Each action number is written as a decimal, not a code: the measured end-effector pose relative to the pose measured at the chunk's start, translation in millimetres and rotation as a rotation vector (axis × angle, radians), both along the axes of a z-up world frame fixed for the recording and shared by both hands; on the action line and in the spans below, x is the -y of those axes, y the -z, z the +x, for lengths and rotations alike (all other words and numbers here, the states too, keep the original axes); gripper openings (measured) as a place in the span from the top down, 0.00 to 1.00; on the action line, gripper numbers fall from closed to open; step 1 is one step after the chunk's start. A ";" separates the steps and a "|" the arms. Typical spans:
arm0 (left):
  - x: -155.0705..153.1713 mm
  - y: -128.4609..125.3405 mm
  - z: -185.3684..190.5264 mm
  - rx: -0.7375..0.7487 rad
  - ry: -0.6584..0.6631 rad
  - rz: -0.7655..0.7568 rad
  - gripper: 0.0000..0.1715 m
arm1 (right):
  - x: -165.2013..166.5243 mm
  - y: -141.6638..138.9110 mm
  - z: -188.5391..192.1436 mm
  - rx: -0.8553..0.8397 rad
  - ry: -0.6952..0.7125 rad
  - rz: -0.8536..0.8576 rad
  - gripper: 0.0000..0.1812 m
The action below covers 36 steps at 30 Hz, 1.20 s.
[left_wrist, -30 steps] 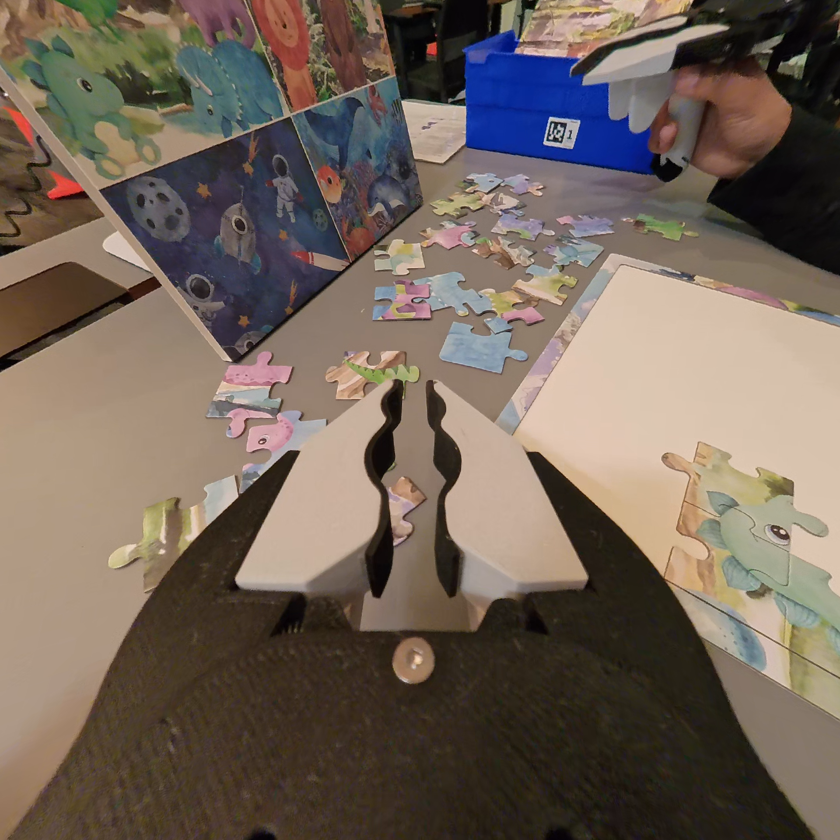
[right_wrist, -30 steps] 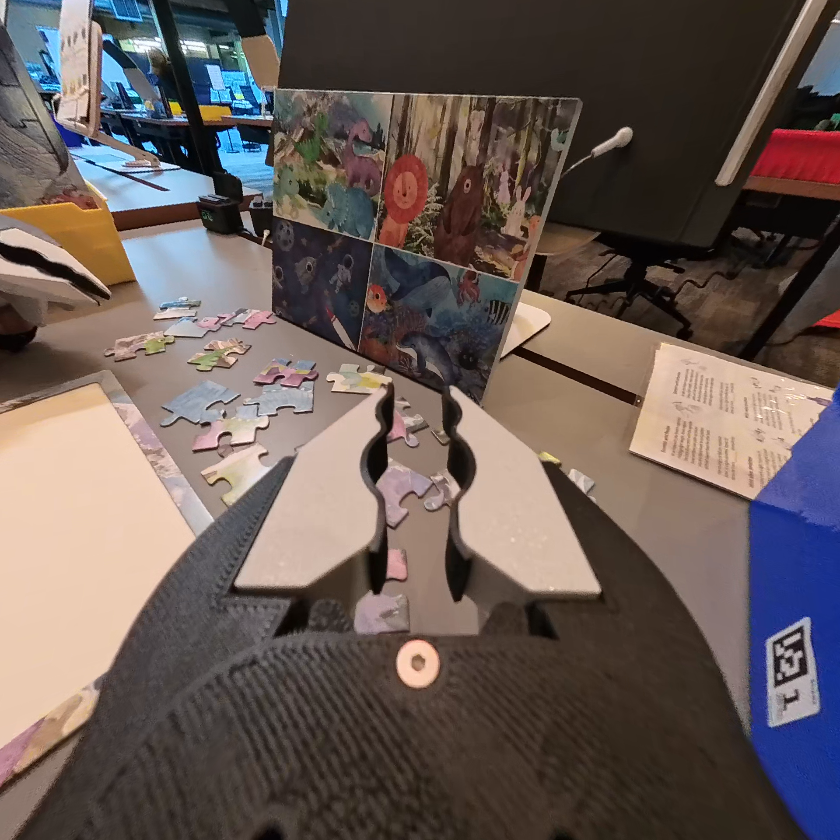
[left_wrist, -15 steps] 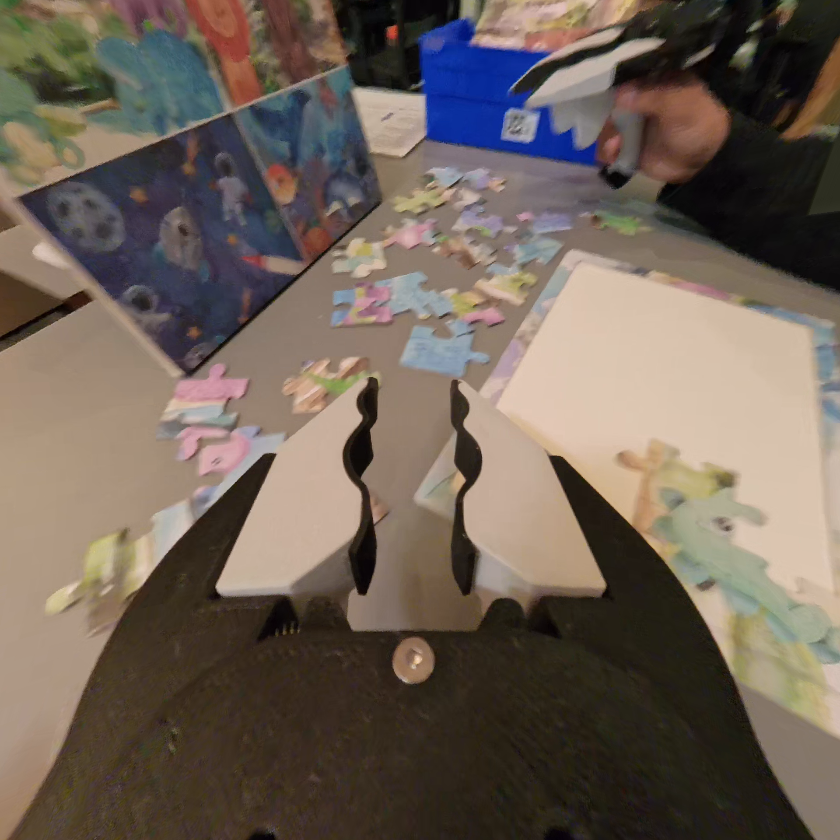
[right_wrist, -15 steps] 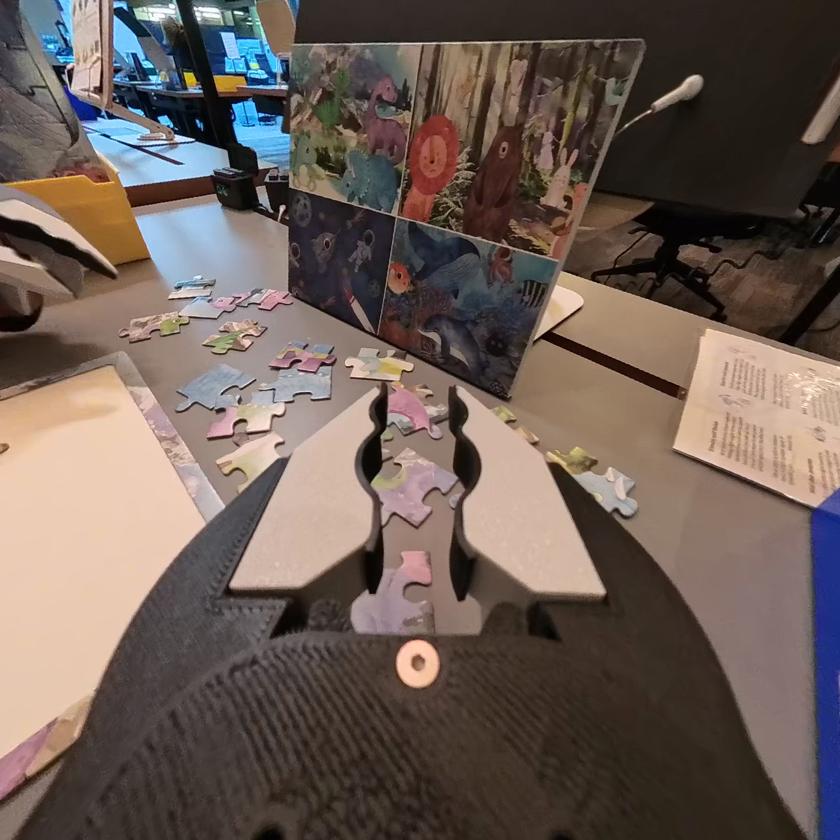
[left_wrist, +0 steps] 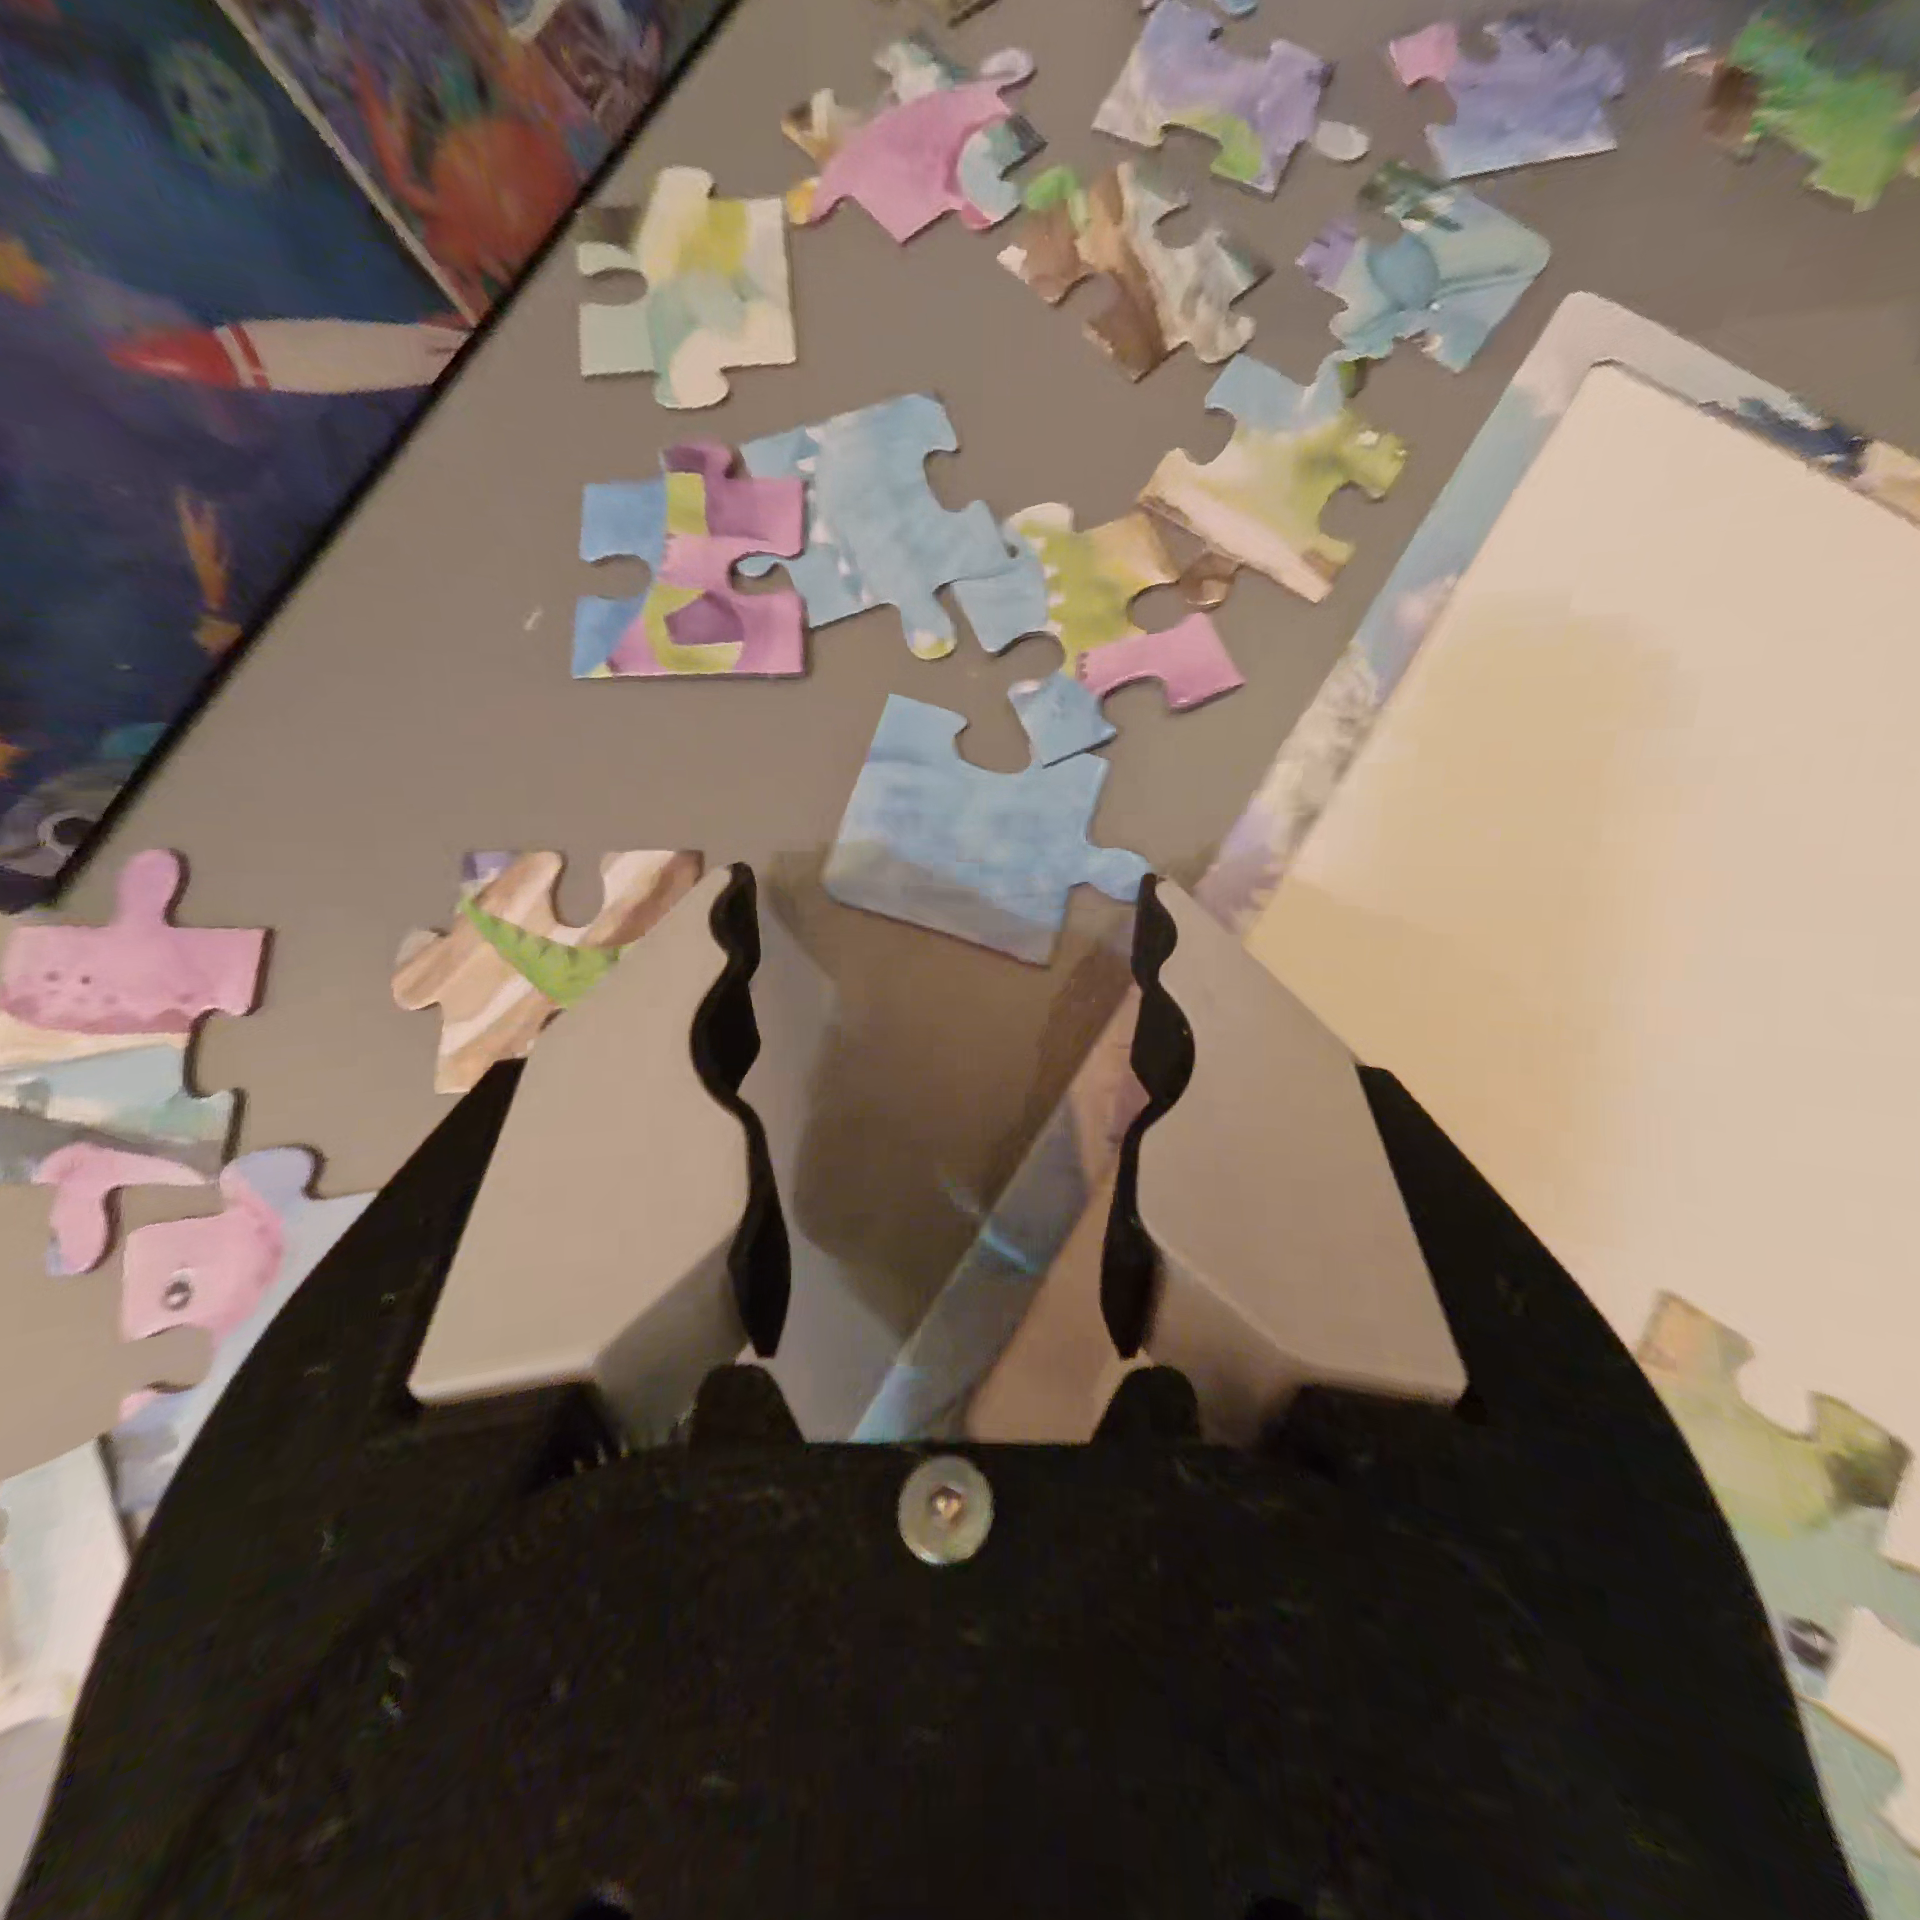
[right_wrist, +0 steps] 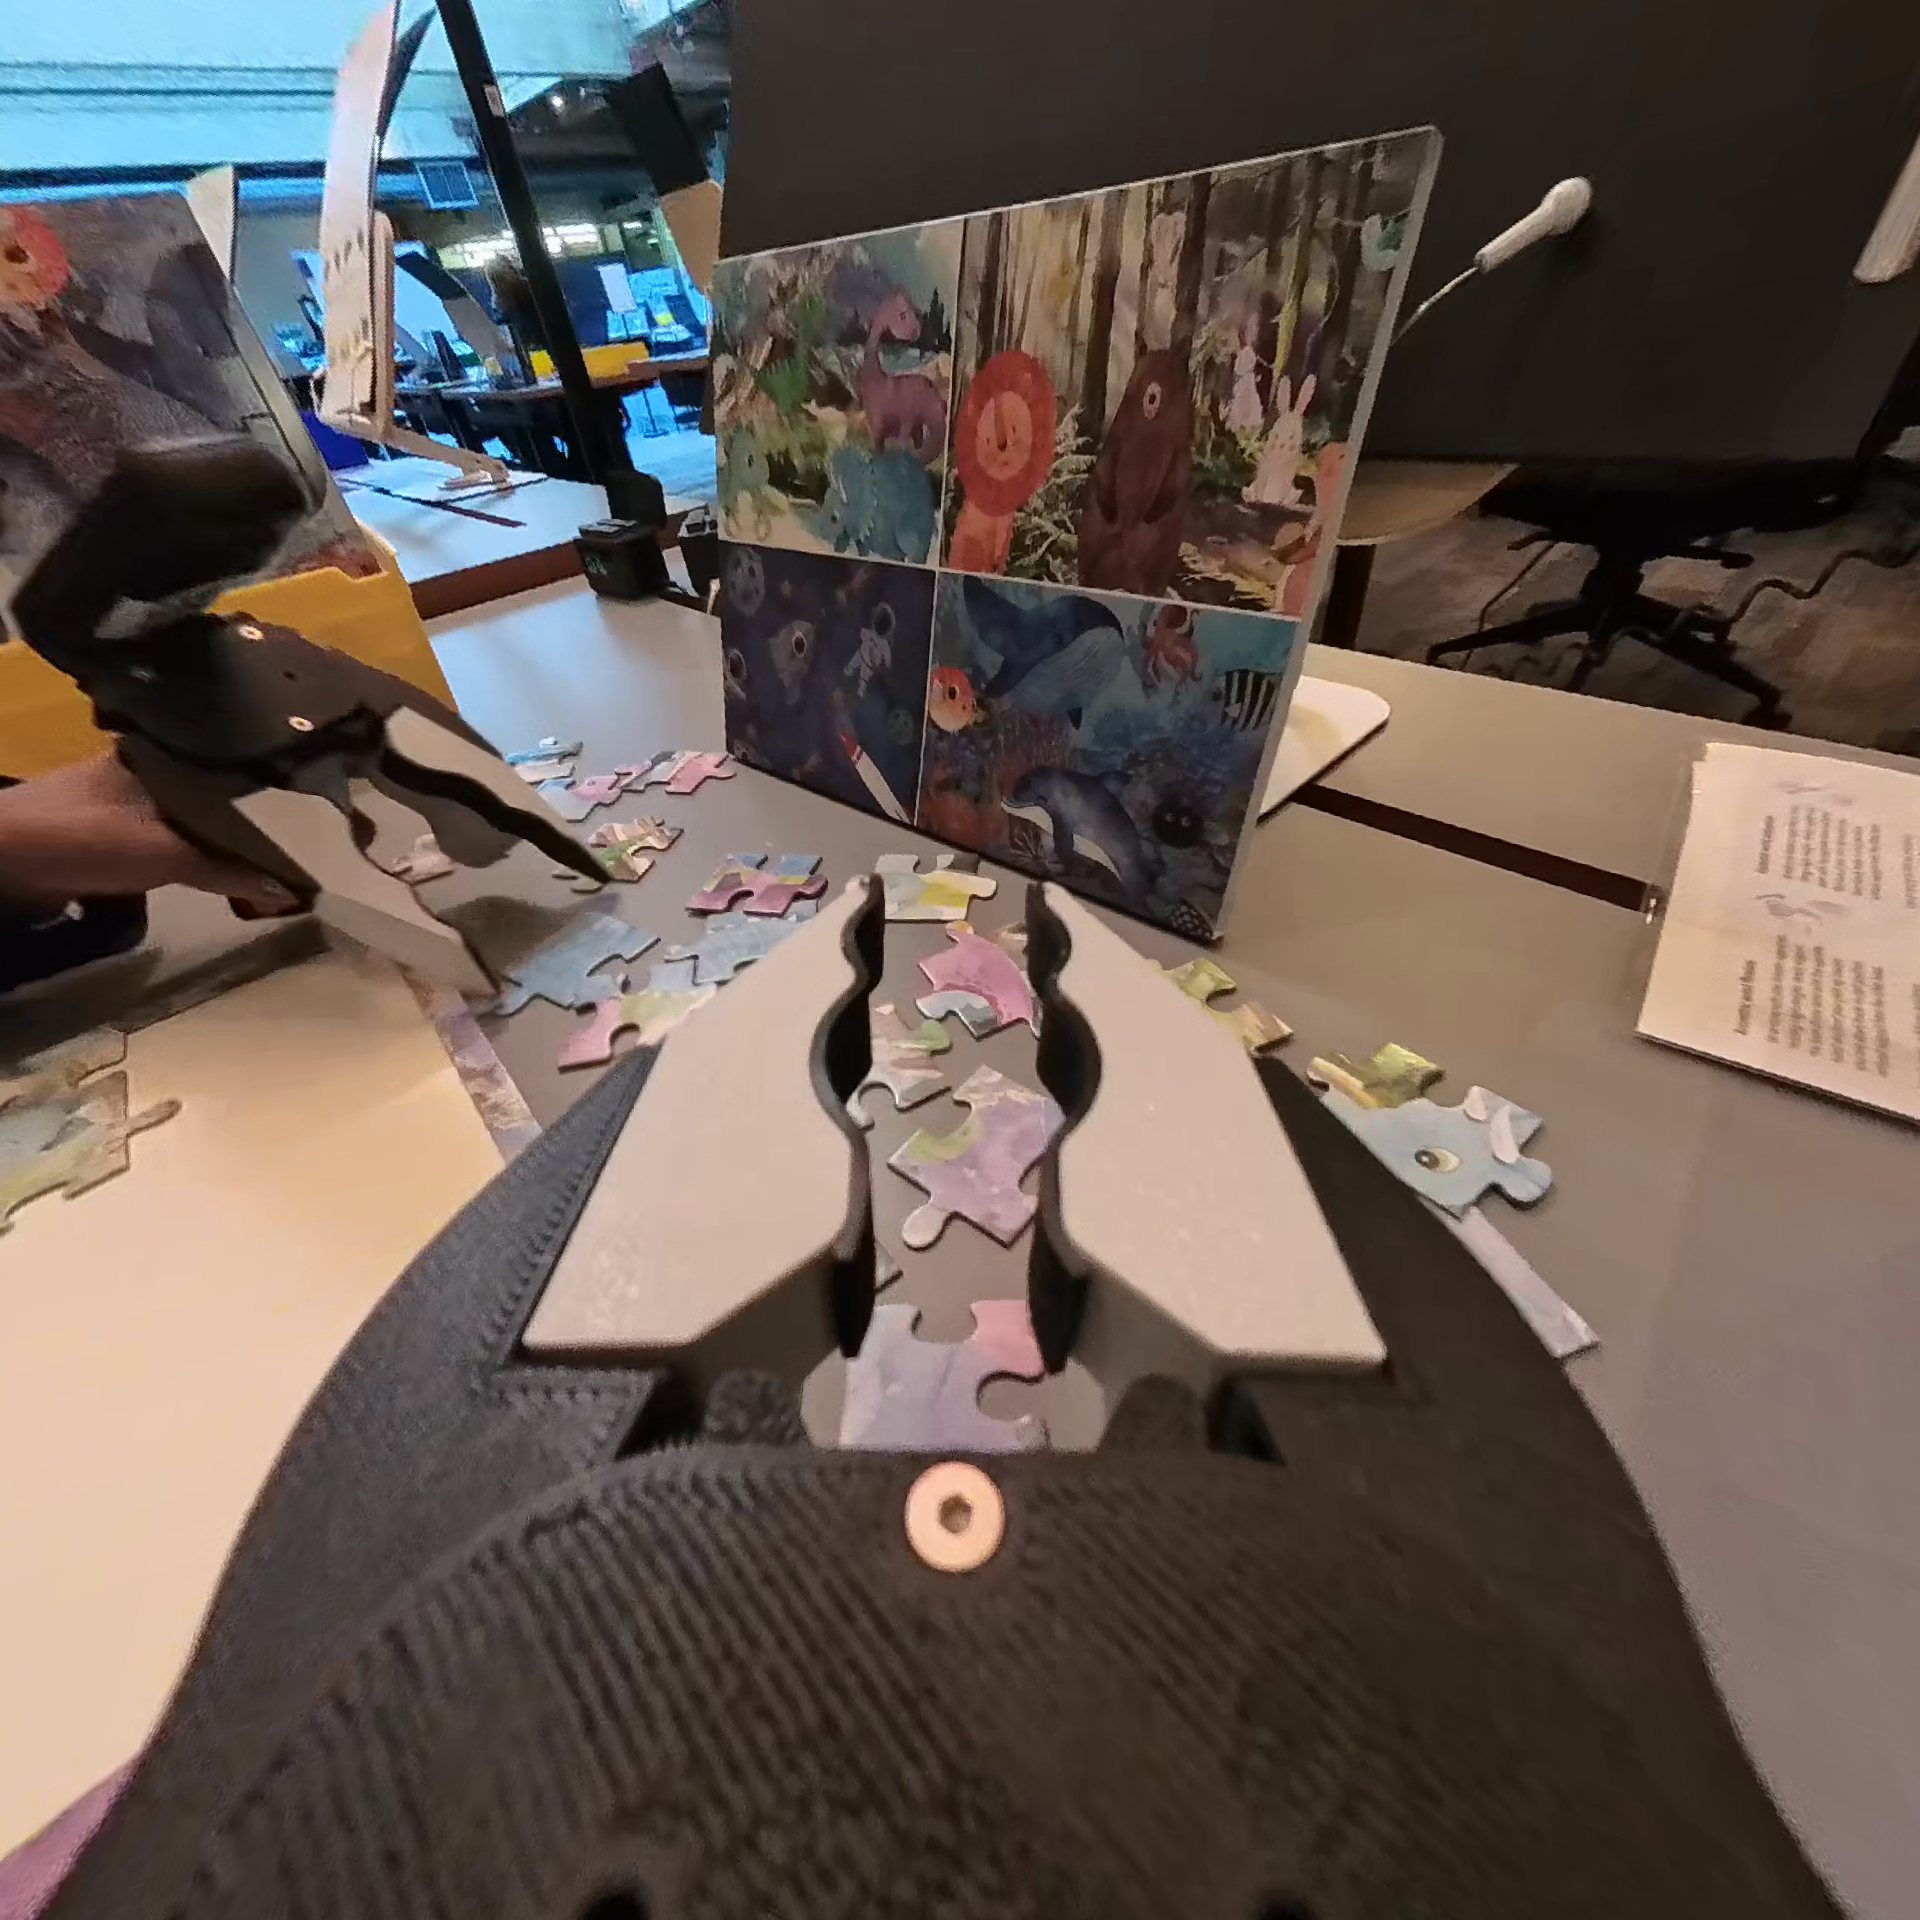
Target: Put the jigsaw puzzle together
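Note:
Loose jigsaw pieces lie scattered on the grey table. My left gripper (left_wrist: 940, 888) is open wide and low over the table, its tips just short of a light blue piece (left_wrist: 966, 831), beside the puzzle tray (left_wrist: 1558, 727). A few joined dinosaur pieces (left_wrist: 1766, 1455) lie in the tray's near corner. In the right wrist view the left gripper (right_wrist: 545, 933) points down at that blue piece (right_wrist: 582, 961) by the tray's rim (right_wrist: 478, 1049). My right gripper (right_wrist: 951, 896) is open and empty, above a purple piece (right_wrist: 987, 1153).
A picture board (right_wrist: 1039, 520) with four animal scenes stands upright behind the pieces; it also shows in the left wrist view (left_wrist: 208, 312). A printed sheet (right_wrist: 1797, 935) lies at the right. A yellow bin (right_wrist: 343, 623) stands at the far left. A blue dinosaur-head piece (right_wrist: 1444, 1143) lies right of my right gripper. The tips of one gripper are about 25 cm away from the tips of the other. My right gripper's tips are some 11 cm from the purple piece (right_wrist: 987, 1153). It turns up in the left wrist view (left_wrist: 1235, 88) as well.
My left gripper has moved forward and down to the light blue piece, and its jaws have opened wider. My right gripper has shifted slightly, with its gap unchanged.

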<state>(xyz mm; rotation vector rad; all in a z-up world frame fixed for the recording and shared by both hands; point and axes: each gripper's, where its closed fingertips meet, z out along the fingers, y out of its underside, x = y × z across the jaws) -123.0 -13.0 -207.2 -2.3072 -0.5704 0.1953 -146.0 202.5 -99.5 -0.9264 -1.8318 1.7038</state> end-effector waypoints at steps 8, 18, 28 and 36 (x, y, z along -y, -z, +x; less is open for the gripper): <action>-3.1 -4.5 -9.1 0.166 -0.050 0.174 0.59 | 3.9 4.1 -0.3 0.053 -0.045 -0.085 0.86; -6.0 3.8 -3.1 0.000 0.034 0.020 0.69 | 6.2 2.9 1.0 0.056 -0.054 -0.085 0.85; -5.7 0.7 -4.4 -0.056 0.033 0.005 0.87 | 9.6 -1.8 3.6 0.035 -0.049 -0.050 0.86; -5.9 2.7 0.1 -0.037 0.078 0.012 0.65 | 8.2 -5.7 4.0 0.038 -0.048 -0.078 0.86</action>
